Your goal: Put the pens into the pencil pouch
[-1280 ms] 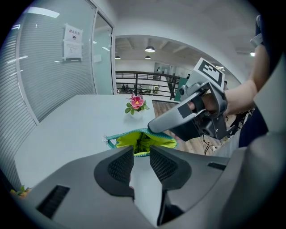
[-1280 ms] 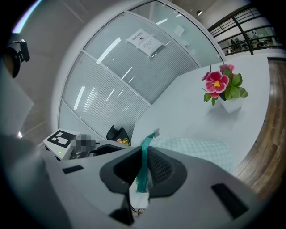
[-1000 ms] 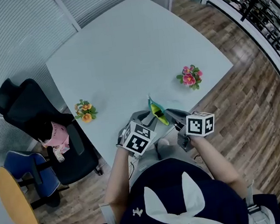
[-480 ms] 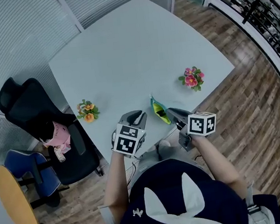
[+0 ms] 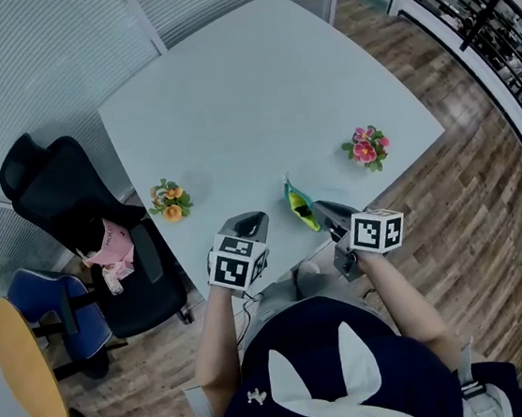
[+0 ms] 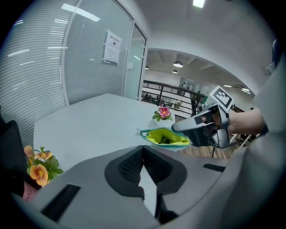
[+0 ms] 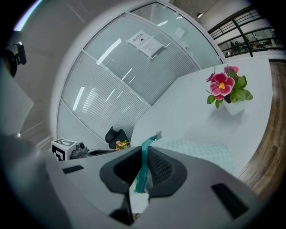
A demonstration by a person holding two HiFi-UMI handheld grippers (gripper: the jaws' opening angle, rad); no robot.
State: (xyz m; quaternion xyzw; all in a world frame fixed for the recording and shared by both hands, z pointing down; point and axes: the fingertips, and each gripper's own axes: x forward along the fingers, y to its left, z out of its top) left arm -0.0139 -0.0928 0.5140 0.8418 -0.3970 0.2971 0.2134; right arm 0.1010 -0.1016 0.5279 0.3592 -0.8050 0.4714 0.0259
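The pencil pouch (image 5: 299, 206), teal outside and lime green inside, lies open-mouthed near the table's front edge. My right gripper (image 5: 324, 212) is shut on its teal zipper edge (image 7: 143, 168), with the pouch (image 7: 199, 150) spread beyond its jaws. In the left gripper view the pouch (image 6: 166, 136) shows dark shapes inside; I cannot tell them as pens. My left gripper (image 5: 250, 223) is left of the pouch and apart from it. Its jaws have just been closing and now stand shut (image 6: 143, 149) with nothing between them. No loose pen shows on the table.
On the pale table (image 5: 256, 90) stand a pink flower pot (image 5: 365, 147) at the right and an orange flower pot (image 5: 170, 201) at the left edge. A black office chair (image 5: 74, 226) stands left of the table. Wooden floor (image 5: 485, 185) lies to the right.
My left gripper has drawn away from the pouch's mouth toward the left and its jaws have shut empty. The right gripper keeps its hold on the pouch's edge in the same place.
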